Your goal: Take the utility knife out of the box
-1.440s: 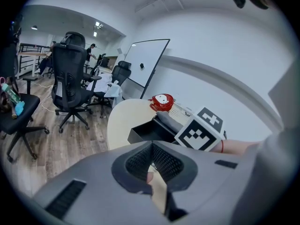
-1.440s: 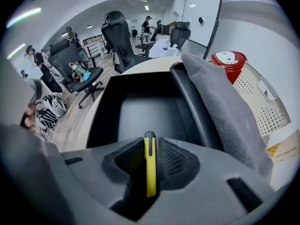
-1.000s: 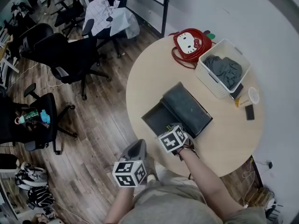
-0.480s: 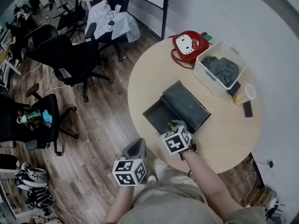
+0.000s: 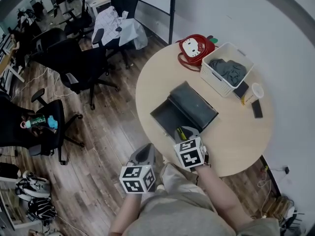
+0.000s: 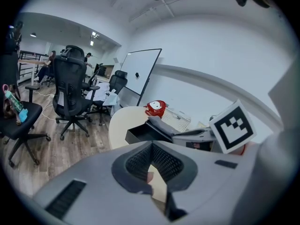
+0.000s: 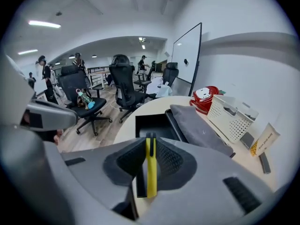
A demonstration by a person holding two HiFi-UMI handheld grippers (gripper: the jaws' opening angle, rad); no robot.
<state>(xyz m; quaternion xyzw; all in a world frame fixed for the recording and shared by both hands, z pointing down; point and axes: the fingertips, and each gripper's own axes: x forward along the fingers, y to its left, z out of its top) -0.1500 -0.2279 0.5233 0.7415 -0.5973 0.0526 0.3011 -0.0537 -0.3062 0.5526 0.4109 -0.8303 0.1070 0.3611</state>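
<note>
On the round beige table [image 5: 236, 136] a dark grey box [image 5: 170, 116] lies open, its lid [image 5: 194, 104] folded back to the right. Just in front of the box, above the table's near edge, my right gripper [image 5: 183, 132] is shut on a yellow utility knife [image 5: 178, 132]. In the right gripper view the knife [image 7: 151, 172] stands upright between the pads, with the box [image 7: 150, 125] beyond the right gripper [image 7: 150, 149]. My left gripper [image 5: 142, 155] hangs off the table's left side over the floor. Its jaws [image 6: 153, 165] stand slightly apart with nothing between them.
At the table's far side sit a red cat-face bag [image 5: 195, 46] and a white basket [image 5: 221, 80] holding grey cloth. A cup [image 5: 252, 93] and a dark phone [image 5: 258, 109] lie to the right. Black office chairs [image 5: 74, 58] stand on the wood floor to the left.
The right gripper has lifted out of the box with the yellow knife and drawn back toward the table's near edge. The left gripper has shifted slightly.
</note>
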